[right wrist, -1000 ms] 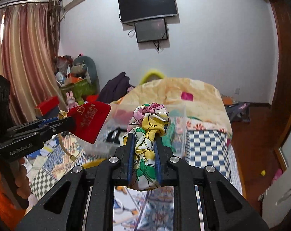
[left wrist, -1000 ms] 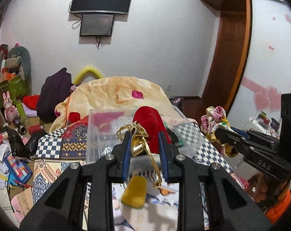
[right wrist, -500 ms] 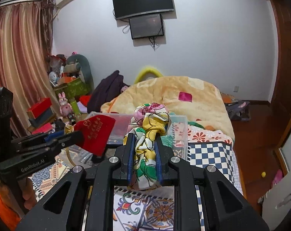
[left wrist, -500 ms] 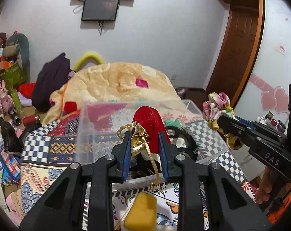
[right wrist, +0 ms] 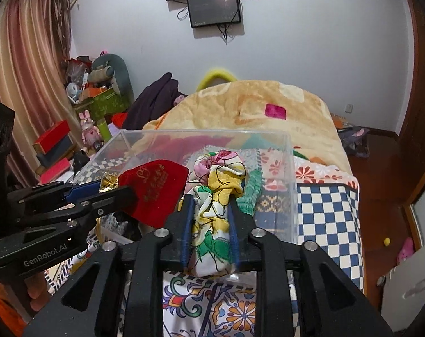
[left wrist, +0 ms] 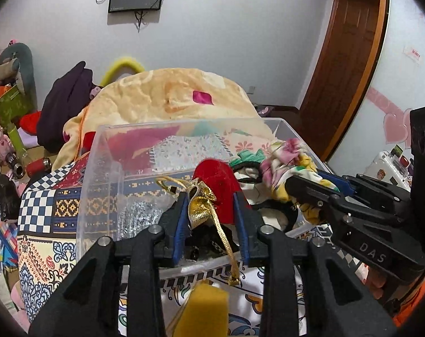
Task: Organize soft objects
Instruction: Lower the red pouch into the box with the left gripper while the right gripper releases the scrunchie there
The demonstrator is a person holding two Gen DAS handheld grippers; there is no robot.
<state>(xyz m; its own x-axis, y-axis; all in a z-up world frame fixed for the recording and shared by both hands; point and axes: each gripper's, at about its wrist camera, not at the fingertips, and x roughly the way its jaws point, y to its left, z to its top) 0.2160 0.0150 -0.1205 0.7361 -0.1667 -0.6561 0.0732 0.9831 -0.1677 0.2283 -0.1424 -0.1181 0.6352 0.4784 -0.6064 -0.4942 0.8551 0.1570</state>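
My left gripper (left wrist: 209, 196) is shut on a red drawstring pouch (left wrist: 216, 179) with a gold cord, held over the near edge of a clear plastic bin (left wrist: 100, 151) on the bed. The pouch also shows in the right wrist view (right wrist: 153, 188), with the left gripper (right wrist: 111, 186) at its left. My right gripper (right wrist: 211, 199) is shut on a floral scrunchie (right wrist: 218, 185), held over the bin (right wrist: 292, 185). In the left wrist view the scrunchie (left wrist: 288, 163) hangs above the bin's right side. Dark and green soft items lie inside the bin.
A yellow sponge (left wrist: 204, 309) lies on the patterned bedspread (left wrist: 38, 219) just before the bin. A peach blanket (right wrist: 254, 109) is heaped behind it. Boxes and toys (right wrist: 100, 98) crowd the left side of the room. A wooden door (left wrist: 347, 56) stands at the right.
Both grippers have moved forward and down with their loads, from short of the bin to over its near edge. Both stay shut.
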